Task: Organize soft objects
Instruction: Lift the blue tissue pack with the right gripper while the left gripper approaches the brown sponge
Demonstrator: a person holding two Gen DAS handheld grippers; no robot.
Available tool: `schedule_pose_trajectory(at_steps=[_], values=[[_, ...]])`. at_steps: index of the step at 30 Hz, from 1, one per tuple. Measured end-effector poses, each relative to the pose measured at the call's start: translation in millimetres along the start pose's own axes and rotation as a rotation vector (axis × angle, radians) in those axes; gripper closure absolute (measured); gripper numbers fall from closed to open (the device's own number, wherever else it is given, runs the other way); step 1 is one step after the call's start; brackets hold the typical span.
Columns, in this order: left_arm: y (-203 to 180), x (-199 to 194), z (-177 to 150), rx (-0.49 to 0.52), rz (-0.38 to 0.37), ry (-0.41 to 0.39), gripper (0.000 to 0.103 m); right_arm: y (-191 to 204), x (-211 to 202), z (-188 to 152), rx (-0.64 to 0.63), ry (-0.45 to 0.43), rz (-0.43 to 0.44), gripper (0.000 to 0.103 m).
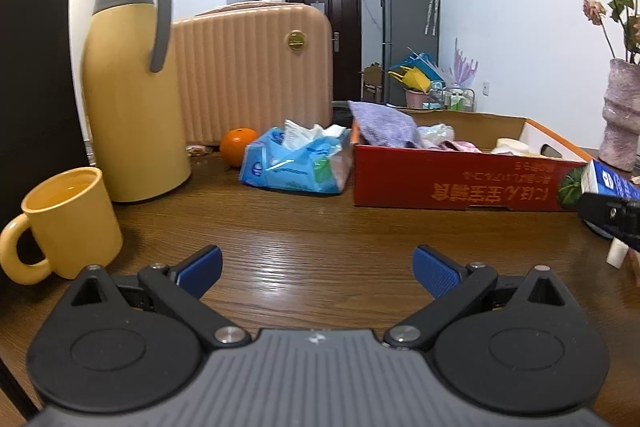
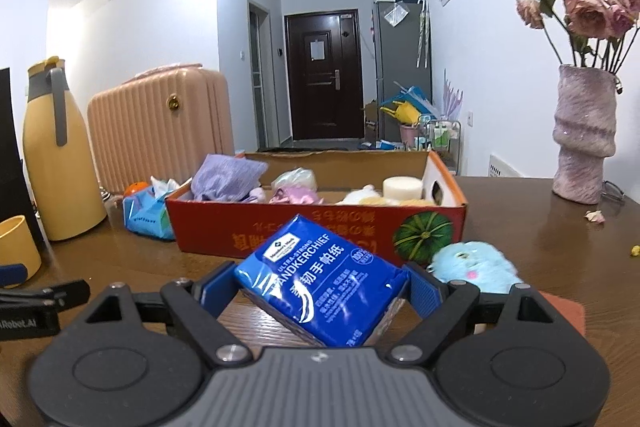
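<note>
- Left wrist view: the left gripper (image 1: 318,269) hangs over the brown wooden table (image 1: 320,227) with its blue-padded jaws spread wide and nothing between them.
- This view alone shows the yellow ceramic mug (image 1: 68,223) whole, just beside the tall yellow thermos jug with a grey handle (image 1: 132,87), and the round orange fruit (image 1: 238,146) in full next to the crumpled light-blue plastic tissue pack (image 1: 296,163).
- The red cardboard box with a pumpkin picture (image 1: 452,183) sits mid-table; a folded lilac cloth (image 1: 384,125) leans on its left rim. At the right edge only a corner of the blue pack and a black finger of the other gripper show.
- Right wrist view: the right gripper (image 2: 320,285) is clamped on the glossy dark-blue pack of handkerchief tissues (image 2: 320,283), tilted, held above the table just in front of the box.
- Only here: a fluffy pale-blue plush toy (image 2: 472,263) beside the box's pumpkin corner, a white round sponge (image 2: 402,187) inside the box, and the lilac textured vase of dried pink roses (image 2: 582,135) in full.
</note>
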State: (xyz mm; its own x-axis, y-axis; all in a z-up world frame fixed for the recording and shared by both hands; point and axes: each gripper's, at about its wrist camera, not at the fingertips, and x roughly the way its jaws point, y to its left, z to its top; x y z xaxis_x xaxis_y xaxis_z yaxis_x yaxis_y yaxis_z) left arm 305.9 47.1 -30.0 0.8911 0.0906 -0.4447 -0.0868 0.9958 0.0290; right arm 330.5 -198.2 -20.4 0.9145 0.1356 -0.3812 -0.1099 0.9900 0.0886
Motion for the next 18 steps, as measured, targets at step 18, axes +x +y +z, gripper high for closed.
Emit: schedule_pose_trajectory(at_steps=[18], values=[[-61.8, -0.9, -4.0, -0.028, -0.09, 0.037, 0.0, -70.6, -33.1, 12.3, 0.048, -0.086, -0.052, 0.016]])
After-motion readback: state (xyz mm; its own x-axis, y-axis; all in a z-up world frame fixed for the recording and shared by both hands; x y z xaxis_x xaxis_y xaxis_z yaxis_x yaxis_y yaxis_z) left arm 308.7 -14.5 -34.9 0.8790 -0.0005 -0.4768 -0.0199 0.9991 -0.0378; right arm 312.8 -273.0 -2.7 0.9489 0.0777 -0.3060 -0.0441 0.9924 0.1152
